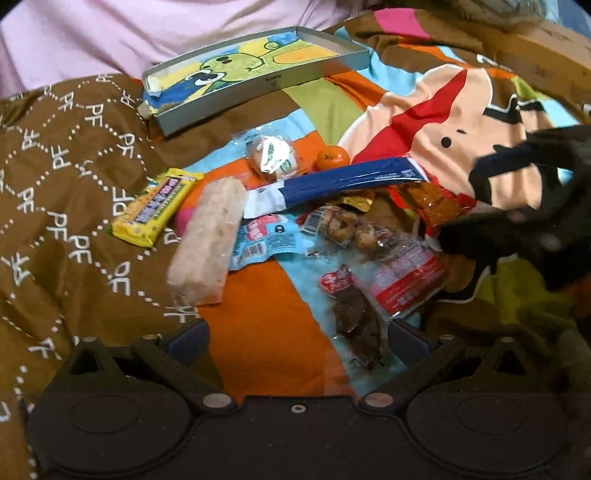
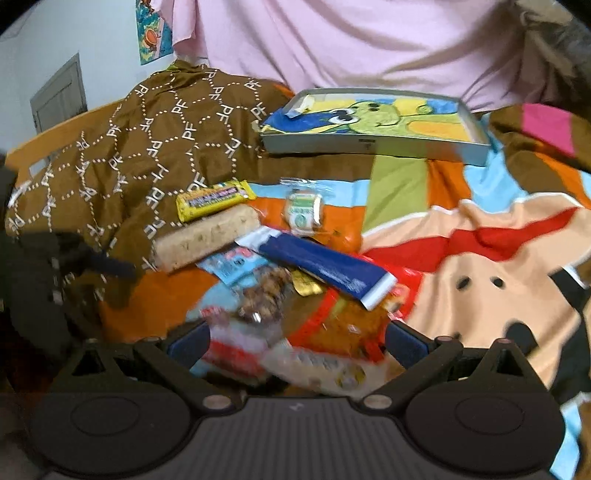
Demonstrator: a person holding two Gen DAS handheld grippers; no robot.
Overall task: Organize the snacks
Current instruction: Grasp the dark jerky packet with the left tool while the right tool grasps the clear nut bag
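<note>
- I'm working over a bed: a cartoon blanket (image 1: 258,317) in orange, blue and green patches with a big peach-coloured face, and a brown "PF" quilt (image 1: 74,177) bunched on its left.
- Behind hangs a pink sheet (image 2: 332,40); the right view also shows a pale wall (image 2: 74,48) with a poster (image 2: 153,31) and a grey panel.
- The tray (image 1: 258,94), a shallow grey box with a green cartoon lining, lies at the far side of the blanket, long axis running left-right, holding no snacks.
- The snacks sit in a loose heap in mid-blanket, near the tray but apart from it.
- The blue stick pack (image 1: 332,182) lies across the heap, long axis left-right, its white end to the left in my left view.
- The pale rice bar (image 1: 207,236) runs near-to-far, with the yellow bar (image 1: 155,206) just beside it on the quilt's edge.
- A small round cake (image 1: 273,157) and a mandarin (image 1: 331,158) sit behind the stick pack.
- Nearer me: a light-blue packet (image 1: 258,236), a cookie bag (image 1: 351,229), a red-and-white pack (image 1: 406,280), a dark snack (image 1: 354,314).
- My left gripper (image 1: 295,339) is spread wide, holding nothing, above the blanket's near part.
- My right gripper (image 2: 295,339) is also spread wide, straddling blurred red wrappers (image 2: 332,325); I cannot tell whether it touches them.
</note>
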